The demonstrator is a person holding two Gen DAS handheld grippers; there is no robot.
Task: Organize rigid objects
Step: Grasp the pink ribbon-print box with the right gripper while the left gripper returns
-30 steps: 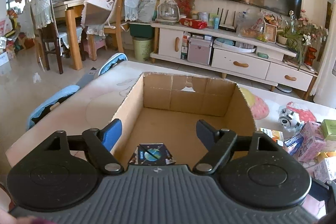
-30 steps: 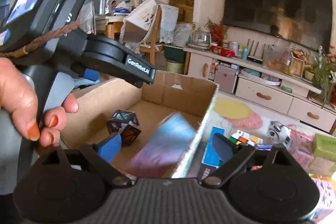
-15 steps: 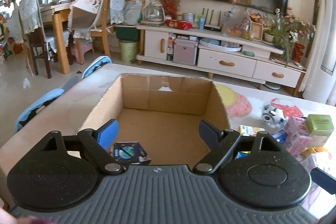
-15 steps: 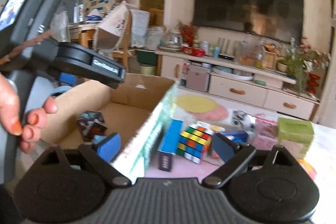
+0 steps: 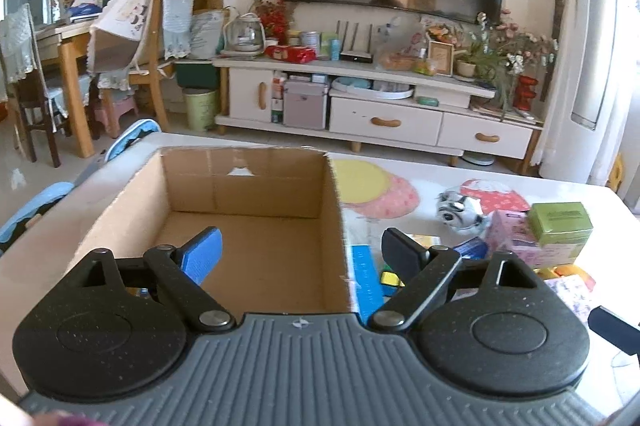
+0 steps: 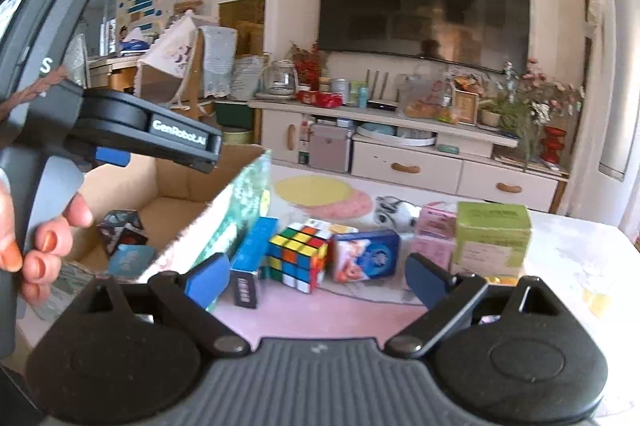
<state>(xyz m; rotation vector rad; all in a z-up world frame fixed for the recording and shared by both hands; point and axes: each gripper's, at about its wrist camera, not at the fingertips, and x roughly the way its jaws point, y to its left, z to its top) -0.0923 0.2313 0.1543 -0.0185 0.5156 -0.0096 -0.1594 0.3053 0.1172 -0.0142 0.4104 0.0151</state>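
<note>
Right gripper (image 6: 316,278) wide open, empty, facing Rubik's cube (image 6: 298,256) dead ahead on table, just right of cardboard box (image 6: 224,222). Nearer than left gripper (image 5: 298,252), also wide open, empty, hovering over the box's right wall.

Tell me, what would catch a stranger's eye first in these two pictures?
Probably the open cardboard box on the table, right under the left claw, whose fingers are spread and hold nothing. Next, the bright Rubik's cube standing just outside the box among small cartons, such as the green box on the right, ahead of the open, empty right claw. Behind it all hangs a big dark TV.
</note>
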